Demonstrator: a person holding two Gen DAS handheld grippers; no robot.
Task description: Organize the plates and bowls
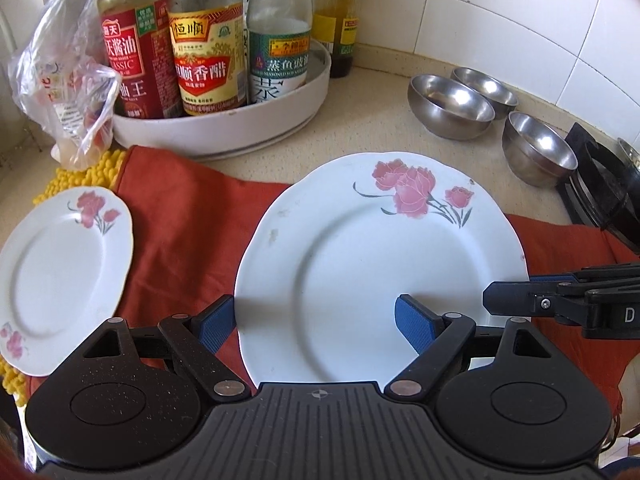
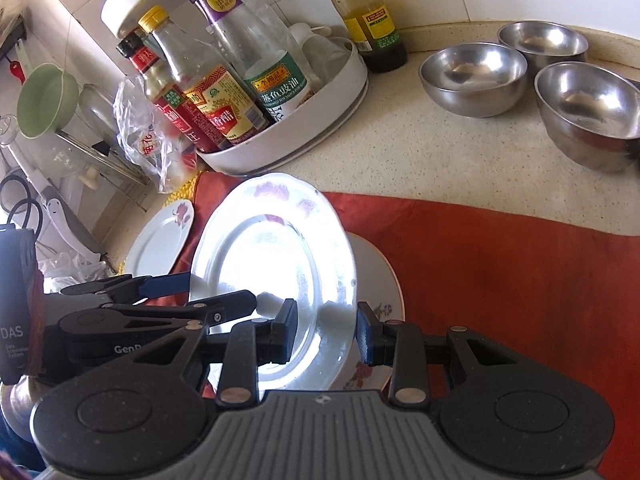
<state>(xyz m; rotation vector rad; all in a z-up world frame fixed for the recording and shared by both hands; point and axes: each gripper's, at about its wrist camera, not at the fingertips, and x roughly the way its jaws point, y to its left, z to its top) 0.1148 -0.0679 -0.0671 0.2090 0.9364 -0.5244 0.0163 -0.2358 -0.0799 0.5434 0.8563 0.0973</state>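
The left claw [image 1: 316, 322] was held spread wide with nothing gripped. Its left pad stood just outside the near rim of the large plate [image 1: 380, 240], and its right pad hung over the plate's well. The right claw [image 2: 327, 336] was set astride the same plate's opposite rim, one finger above it and one apparently beneath. Whether its pads were pressed onto the rim could not be told. From the right wrist, the large plate was seen tilted directly ahead of that claw, over a lower plate [image 2: 382, 312] of the same floral pattern.

A slip was judged the main risk. The glazed rim was caught at one edge only, if at all, so the plate could be tipped out and dropped onto the lower plate, and either could be chipped. Were the left claw shut where it stood, the rim might be nudged sideways rather than caught. The red cloth [image 1: 192, 232] beneath could also be dragged.

A small plate [image 1: 60, 272] was laid on the cloth to the left of the left claw. Three steel bowls [image 1: 450, 106] were stood ahead and to the right on the bare counter [image 1: 380, 136], apart from the plates. A bottle tray [image 1: 240, 128] and a plastic bag [image 1: 68, 80] were crowded ahead-left, so little swinging room was left there. The far right was bounded by the stove [image 1: 600, 192].
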